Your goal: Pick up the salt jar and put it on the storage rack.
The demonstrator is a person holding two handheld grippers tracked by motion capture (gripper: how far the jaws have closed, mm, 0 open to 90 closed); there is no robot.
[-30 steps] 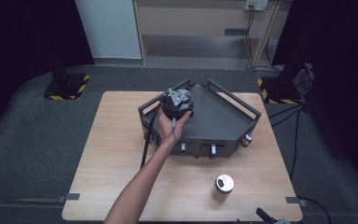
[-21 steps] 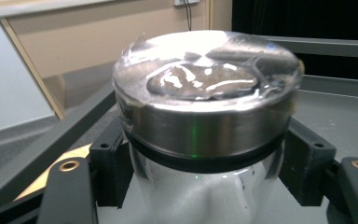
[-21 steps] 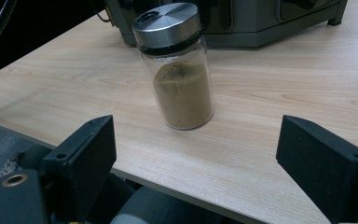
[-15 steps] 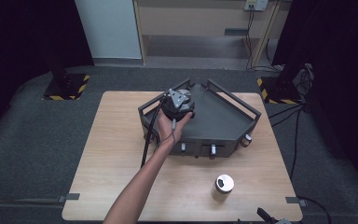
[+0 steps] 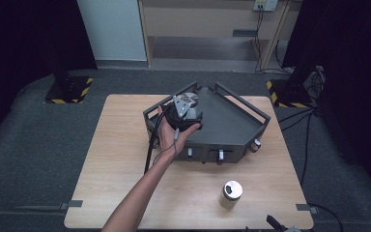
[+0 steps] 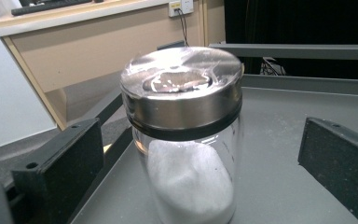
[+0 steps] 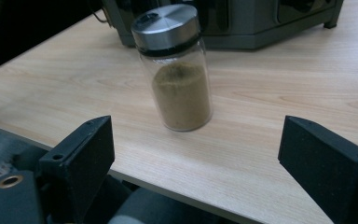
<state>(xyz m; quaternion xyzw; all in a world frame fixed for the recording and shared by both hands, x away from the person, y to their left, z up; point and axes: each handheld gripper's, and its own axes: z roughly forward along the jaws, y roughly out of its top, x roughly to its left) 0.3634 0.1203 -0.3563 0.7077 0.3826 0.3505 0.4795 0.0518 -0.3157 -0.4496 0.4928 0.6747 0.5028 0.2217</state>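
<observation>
Two jars in play: the left gripper (image 5: 186,113) has just been opening, jaws now wide, the jar of white powder (image 6: 186,135) upright between them on the grey tray (image 5: 232,123), untouched. Right gripper (image 7: 200,158) gapes too; the brown spice jar (image 7: 175,65) stands upright at twelve o'clock on the table (image 5: 125,159).

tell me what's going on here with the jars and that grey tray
A person's left gripper has its jaws just opened around a glass jar of white powder, which stands on the grey tray; the pads are clear of it, so it looks released there. The right gripper waits open at the table's near edge, facing a second jar of brown powder that stands on the wooden table in front of the tray.
</observation>
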